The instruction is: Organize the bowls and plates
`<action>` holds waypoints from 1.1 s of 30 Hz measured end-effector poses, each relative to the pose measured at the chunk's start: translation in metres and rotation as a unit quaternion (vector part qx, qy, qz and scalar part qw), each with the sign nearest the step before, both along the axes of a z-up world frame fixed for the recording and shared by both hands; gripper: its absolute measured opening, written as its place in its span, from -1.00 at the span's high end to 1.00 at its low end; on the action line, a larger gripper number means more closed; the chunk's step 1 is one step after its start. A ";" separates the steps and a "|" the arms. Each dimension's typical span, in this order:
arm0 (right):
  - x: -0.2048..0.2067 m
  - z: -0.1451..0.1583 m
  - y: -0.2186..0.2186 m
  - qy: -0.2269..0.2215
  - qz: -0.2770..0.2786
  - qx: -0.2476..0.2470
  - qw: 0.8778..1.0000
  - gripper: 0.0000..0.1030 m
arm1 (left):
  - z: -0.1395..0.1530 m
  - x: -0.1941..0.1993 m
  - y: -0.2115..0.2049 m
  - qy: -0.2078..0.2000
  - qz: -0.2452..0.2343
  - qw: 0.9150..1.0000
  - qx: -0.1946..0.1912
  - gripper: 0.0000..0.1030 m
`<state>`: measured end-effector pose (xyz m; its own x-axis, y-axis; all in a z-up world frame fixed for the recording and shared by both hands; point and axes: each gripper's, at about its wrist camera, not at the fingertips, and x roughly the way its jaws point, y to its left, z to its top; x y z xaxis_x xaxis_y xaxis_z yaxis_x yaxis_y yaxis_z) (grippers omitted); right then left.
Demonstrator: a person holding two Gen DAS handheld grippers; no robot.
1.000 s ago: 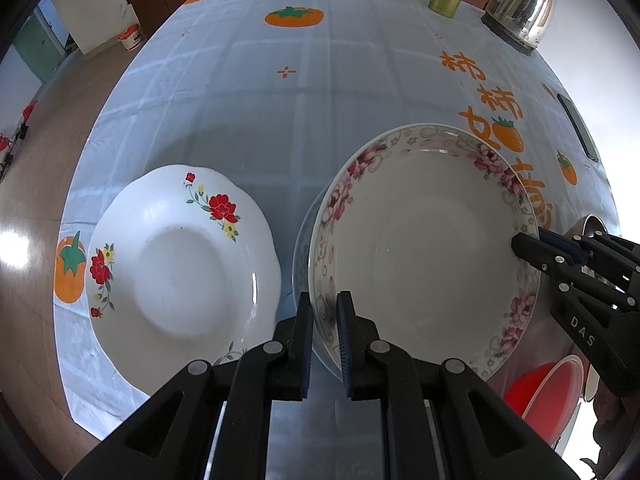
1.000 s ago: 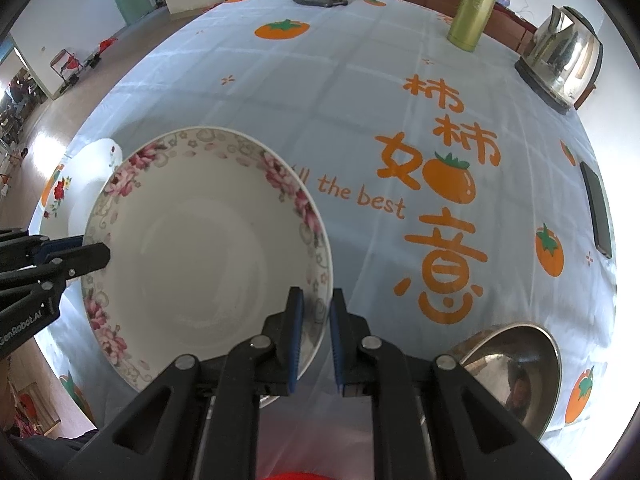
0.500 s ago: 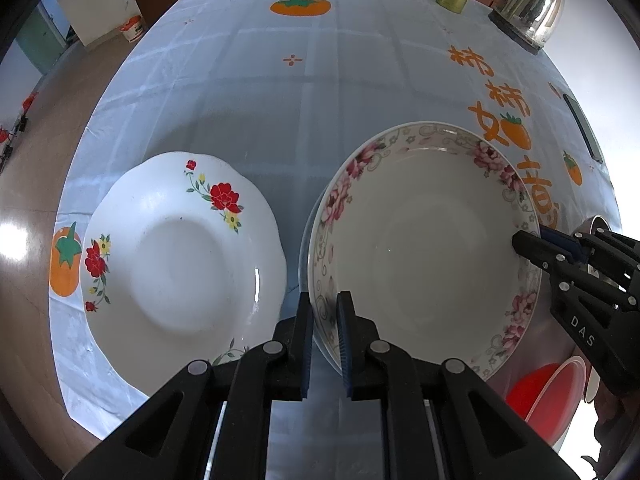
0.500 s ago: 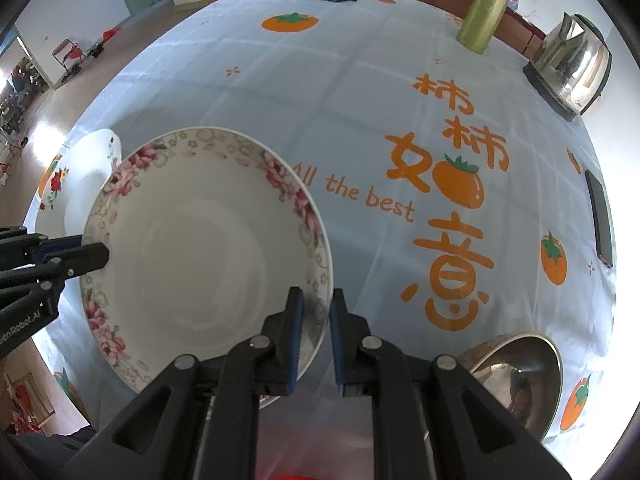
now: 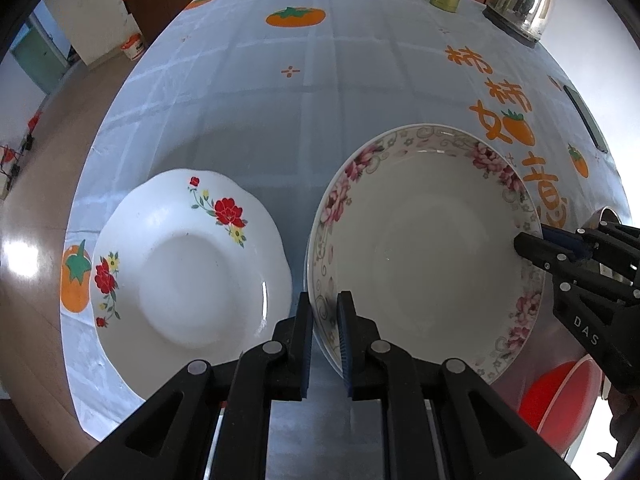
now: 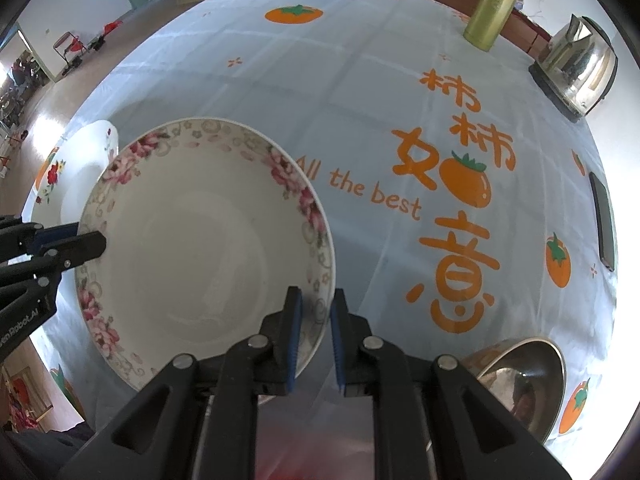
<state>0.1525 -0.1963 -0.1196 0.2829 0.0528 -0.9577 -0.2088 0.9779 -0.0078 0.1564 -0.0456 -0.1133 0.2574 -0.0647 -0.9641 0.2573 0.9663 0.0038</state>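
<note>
Left hand-held gripper (image 5: 325,336) pinching near-left rim of pink-flowered bowl (image 5: 428,248). Right hand-held gripper (image 6: 314,336) pinching opposite rim of same bowl, fingers straddling edge. Bowl held between both, above surface (image 5: 320,92). Red-flowered white plate (image 5: 188,258) lying flat just left of bowl. Red bowl (image 5: 560,396) and steel bowl (image 6: 520,388) near right. Farther back: green canister (image 6: 492,10), steel kettle (image 6: 576,68).
</note>
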 end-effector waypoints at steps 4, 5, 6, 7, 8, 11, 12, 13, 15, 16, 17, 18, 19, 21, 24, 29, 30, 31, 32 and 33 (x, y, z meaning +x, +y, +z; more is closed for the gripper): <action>0.000 -0.001 0.000 0.001 0.002 -0.002 1.000 0.72 | 0.000 -0.001 -0.002 -0.010 -0.008 1.000 0.009 0.73; 0.000 -0.001 0.000 0.002 0.003 -0.003 1.000 0.72 | 0.000 -0.001 -0.002 -0.012 -0.009 1.000 0.010 0.72; -0.001 -0.001 0.000 0.003 0.004 -0.003 1.000 0.72 | 0.000 -0.002 -0.003 -0.014 -0.011 1.000 0.013 0.72; -0.001 -0.001 0.000 0.004 0.004 -0.003 1.000 0.72 | 0.000 -0.002 -0.003 -0.017 -0.013 1.000 0.016 0.72; -0.001 -0.001 0.000 0.006 0.005 -0.004 1.000 0.71 | -0.001 -0.003 -0.004 -0.020 -0.015 1.000 0.019 0.71; 0.000 -0.001 0.000 0.008 0.008 -0.007 1.000 0.71 | -0.001 -0.004 -0.005 -0.026 -0.018 0.999 0.024 0.70; 0.000 -0.002 0.000 0.008 0.008 -0.007 1.000 0.71 | -0.001 -0.004 -0.005 -0.027 -0.018 0.999 0.025 0.70; 0.000 -0.002 0.000 0.008 0.008 -0.007 1.000 0.71 | -0.001 -0.004 -0.005 -0.028 -0.018 0.999 0.025 0.70; -0.001 -0.002 0.000 0.008 0.008 -0.007 1.000 0.71 | -0.002 -0.004 -0.005 -0.030 -0.020 0.999 0.027 0.70; -0.002 -0.002 0.000 0.009 0.009 -0.009 1.000 0.71 | -0.002 -0.005 -0.006 -0.031 -0.020 0.999 0.029 0.70; -0.002 -0.002 0.000 0.011 0.010 -0.010 1.000 0.71 | -0.002 -0.005 -0.006 -0.030 -0.021 0.999 0.030 0.69; -0.003 -0.002 0.000 0.012 0.012 -0.013 1.000 0.71 | -0.003 -0.005 -0.006 -0.031 -0.021 0.999 0.030 0.69; -0.005 -0.003 0.001 0.012 0.015 -0.018 1.000 0.71 | -0.004 -0.006 -0.006 -0.032 -0.022 0.999 0.032 0.69; -0.006 -0.003 0.000 0.012 0.014 -0.017 1.000 0.71 | -0.004 -0.006 -0.006 -0.032 -0.022 0.999 0.033 0.68; -0.006 -0.003 -0.001 0.012 0.013 -0.016 1.000 0.72 | -0.005 -0.006 -0.007 -0.034 -0.025 0.998 0.037 0.68; -0.006 -0.003 0.000 0.011 0.012 -0.015 1.000 0.72 | -0.008 -0.010 -0.010 -0.043 -0.031 0.997 0.051 0.65; -0.006 -0.003 0.000 0.011 0.012 -0.015 1.000 0.72 | -0.008 -0.011 -0.011 -0.046 -0.033 0.997 0.054 0.65; -0.006 -0.003 0.000 0.011 0.012 -0.015 1.000 0.72 | -0.009 -0.011 -0.011 -0.047 -0.034 0.997 0.057 0.65; -0.006 -0.003 -0.001 0.011 0.012 -0.015 1.000 0.72 | -0.009 -0.012 -0.012 -0.048 -0.035 0.996 0.059 0.64; -0.006 -0.003 0.000 0.011 0.012 -0.015 1.000 0.72 | -0.010 -0.012 -0.011 -0.049 -0.036 0.996 0.060 0.64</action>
<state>0.1467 -0.1967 -0.1222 0.2600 0.0308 -0.9651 -0.2321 0.9722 -0.0315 0.1446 -0.0570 -0.1229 0.3488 0.0283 -0.9368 0.3181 0.9366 0.1467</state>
